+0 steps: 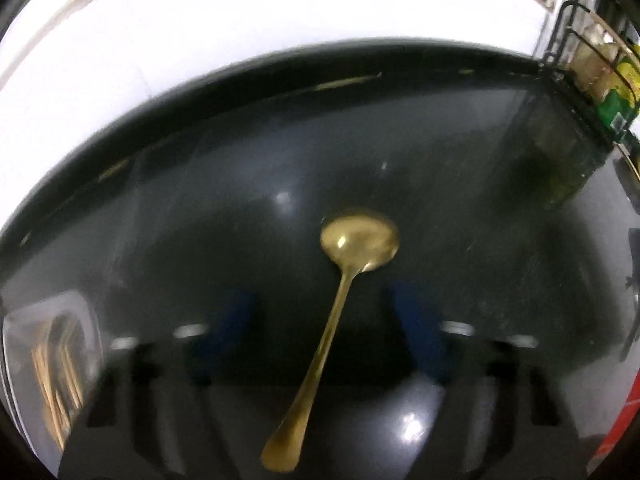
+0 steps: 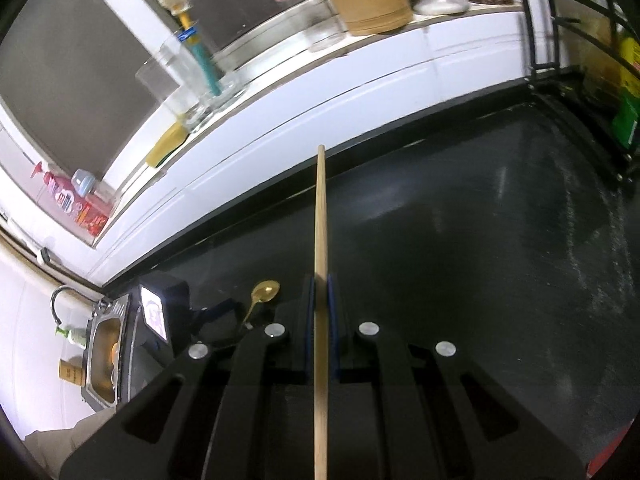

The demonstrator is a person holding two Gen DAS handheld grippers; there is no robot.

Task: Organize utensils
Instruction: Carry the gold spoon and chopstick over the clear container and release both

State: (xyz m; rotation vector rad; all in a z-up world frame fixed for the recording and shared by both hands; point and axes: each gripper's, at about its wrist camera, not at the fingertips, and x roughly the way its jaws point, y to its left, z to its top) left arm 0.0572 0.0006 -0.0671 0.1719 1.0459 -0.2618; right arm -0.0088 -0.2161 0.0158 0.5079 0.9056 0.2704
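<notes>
Golden, one spoon [image 1: 340, 312] lies on the dark desk [image 1: 480, 240] between the left tool's [image 1: 324, 320] narrowly parted fingers, untouched. Right tool [image 2: 321, 300] clamps one wooden chopstick [image 2: 321, 216] above the desk.

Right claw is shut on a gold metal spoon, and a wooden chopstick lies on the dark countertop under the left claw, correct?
No, those are swapped. In the right wrist view the right claw is shut on the wooden chopstick. In the left wrist view the gold metal spoon lies on the dark countertop under the left claw.
</notes>
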